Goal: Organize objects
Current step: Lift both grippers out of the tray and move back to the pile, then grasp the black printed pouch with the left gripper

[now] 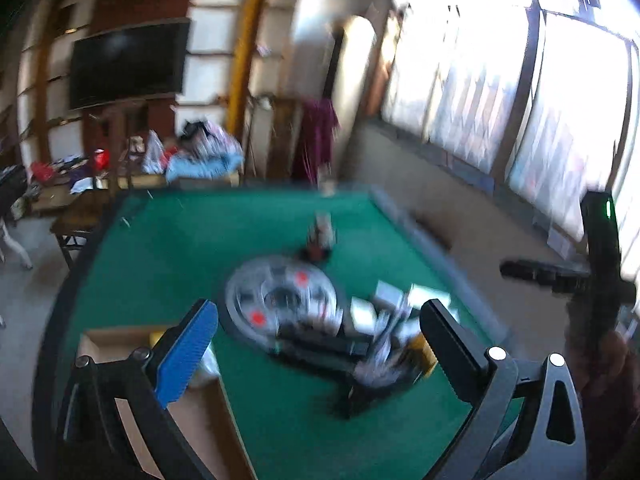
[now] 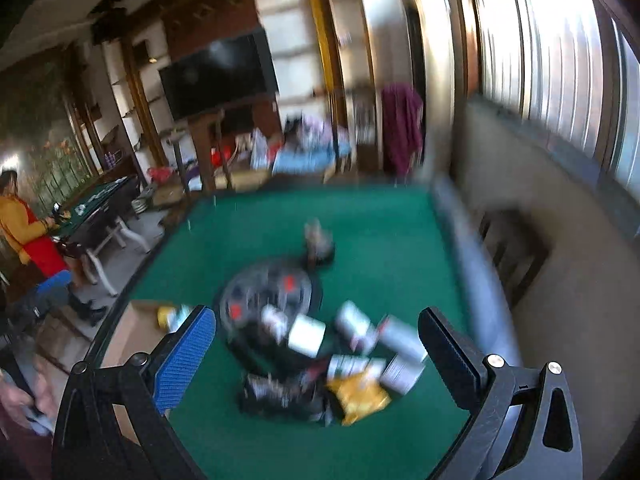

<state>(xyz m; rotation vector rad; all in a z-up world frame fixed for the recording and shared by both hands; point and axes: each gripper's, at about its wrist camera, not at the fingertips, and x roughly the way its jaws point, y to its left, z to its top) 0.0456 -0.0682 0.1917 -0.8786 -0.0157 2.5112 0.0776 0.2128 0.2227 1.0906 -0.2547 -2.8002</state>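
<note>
While both views are smeared by blur, the left gripper (image 1: 320, 344) and the right gripper (image 2: 318, 344) are seen angled down over the green table (image 1: 168, 248), each spread wide with nothing gripped between its fingers. No label or writing can be read. A heap of small packets (image 2: 360, 352) is seen beyond the fingertips, beside a round dark disc (image 2: 268, 300); a cardboard box (image 1: 120, 344) is set at the left edge.
</note>
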